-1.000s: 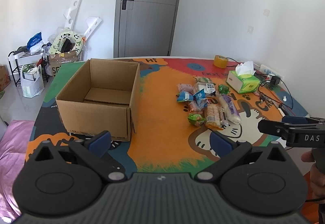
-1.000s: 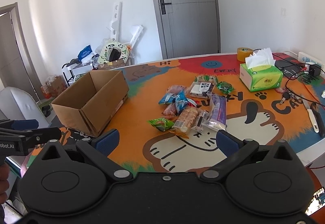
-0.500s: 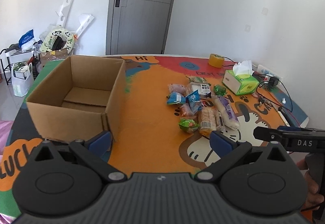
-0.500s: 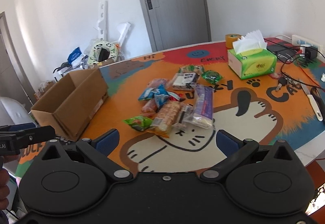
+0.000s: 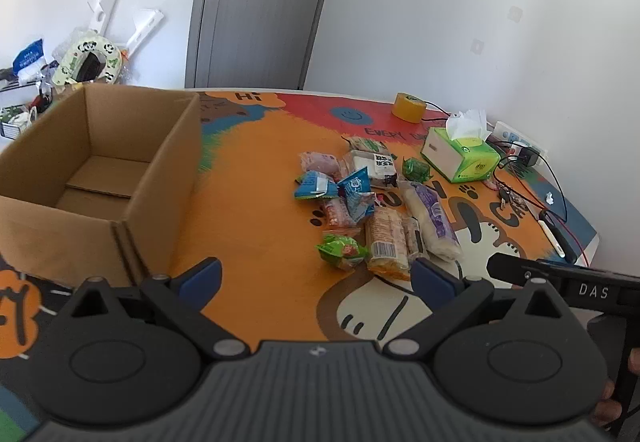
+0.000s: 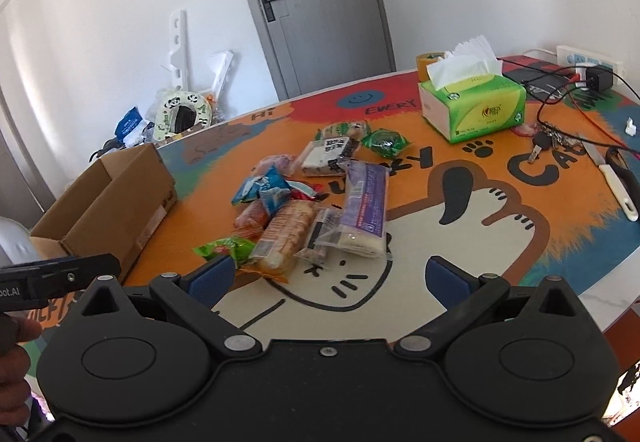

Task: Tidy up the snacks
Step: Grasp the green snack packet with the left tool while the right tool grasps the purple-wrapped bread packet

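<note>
A pile of wrapped snacks (image 5: 368,201) lies mid-table on the colourful mat; it also shows in the right wrist view (image 6: 312,197). It includes a green packet (image 5: 342,250), a biscuit pack (image 5: 386,242), a long purple-labelled pack (image 6: 364,209) and blue packets (image 5: 352,189). An open, empty cardboard box (image 5: 96,177) stands at the left, also in the right wrist view (image 6: 108,205). My left gripper (image 5: 316,278) is open and empty, just short of the pile. My right gripper (image 6: 328,274) is open and empty, near the pile's front edge.
A green tissue box (image 6: 472,101), a tape roll (image 5: 408,107), keys (image 6: 548,141), cables and a power strip (image 6: 588,61), and a white-handled knife (image 6: 616,181) lie at the right. The table edge (image 6: 600,302) is at the near right. Clutter stands by the far wall.
Both grippers have moved forward over the table toward the snack pile; the box and snacks look larger and closer. Both stay open and empty.
</note>
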The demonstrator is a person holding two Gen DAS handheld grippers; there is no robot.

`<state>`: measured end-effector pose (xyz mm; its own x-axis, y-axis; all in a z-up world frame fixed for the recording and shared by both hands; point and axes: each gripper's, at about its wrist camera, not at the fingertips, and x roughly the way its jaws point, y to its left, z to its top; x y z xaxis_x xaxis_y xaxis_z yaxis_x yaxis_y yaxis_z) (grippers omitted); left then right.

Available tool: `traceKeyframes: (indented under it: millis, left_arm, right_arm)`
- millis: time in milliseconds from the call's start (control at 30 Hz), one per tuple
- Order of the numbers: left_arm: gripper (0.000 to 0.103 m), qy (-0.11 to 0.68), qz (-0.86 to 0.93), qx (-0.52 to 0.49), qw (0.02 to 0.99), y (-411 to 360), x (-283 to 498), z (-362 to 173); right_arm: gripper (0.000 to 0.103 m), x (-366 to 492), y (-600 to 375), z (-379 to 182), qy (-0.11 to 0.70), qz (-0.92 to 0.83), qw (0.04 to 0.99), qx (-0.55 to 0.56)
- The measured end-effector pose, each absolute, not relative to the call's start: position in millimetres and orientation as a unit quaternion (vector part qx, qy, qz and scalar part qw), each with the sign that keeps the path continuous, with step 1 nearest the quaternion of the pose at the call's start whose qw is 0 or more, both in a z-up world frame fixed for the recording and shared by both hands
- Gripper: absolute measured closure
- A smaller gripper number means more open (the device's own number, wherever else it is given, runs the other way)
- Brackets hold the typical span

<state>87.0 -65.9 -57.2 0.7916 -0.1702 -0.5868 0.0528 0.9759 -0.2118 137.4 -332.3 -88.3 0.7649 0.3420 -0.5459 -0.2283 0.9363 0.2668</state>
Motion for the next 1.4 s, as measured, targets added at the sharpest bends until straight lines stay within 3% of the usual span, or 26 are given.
traceKeyframes:
  millis: [367, 633, 767, 1000, 1200, 1400]
  left_arm:
    - [0.005, 0.31, -0.072, -0.106, 0.942, -78, 115, -77]
    - [0.027, 0.327, -0.061, -0.118, 0.936, -84, 141, -95]
    - [0.032, 0.34, -0.052, -0.117, 0.932, -88, 154, -104]
    - [0.04, 0.356, -0.053, -0.113, 0.926, -97, 169, -116]
    - [0.063, 0.352, -0.046, -0.103, 0.929, -102, 174, -121]
    - [0.065, 0.354, -0.038, -0.116, 0.927, -97, 175, -121]
  right_arm:
    - [0.0, 160, -338, -113, 0.318, 0.164, 0.928, 0.105]
    - [0.014, 184, -342, -124, 0.328, 0.159, 0.921, 0.134]
    - [0.023, 193, -343, -130, 0.333, 0.155, 0.919, 0.14]
    - [0.025, 206, -348, -134, 0.331, 0.146, 0.92, 0.152]
    - [0.025, 215, -351, -137, 0.331, 0.148, 0.919, 0.157]
    - [0.025, 226, -349, -137, 0.328, 0.151, 0.918, 0.162]
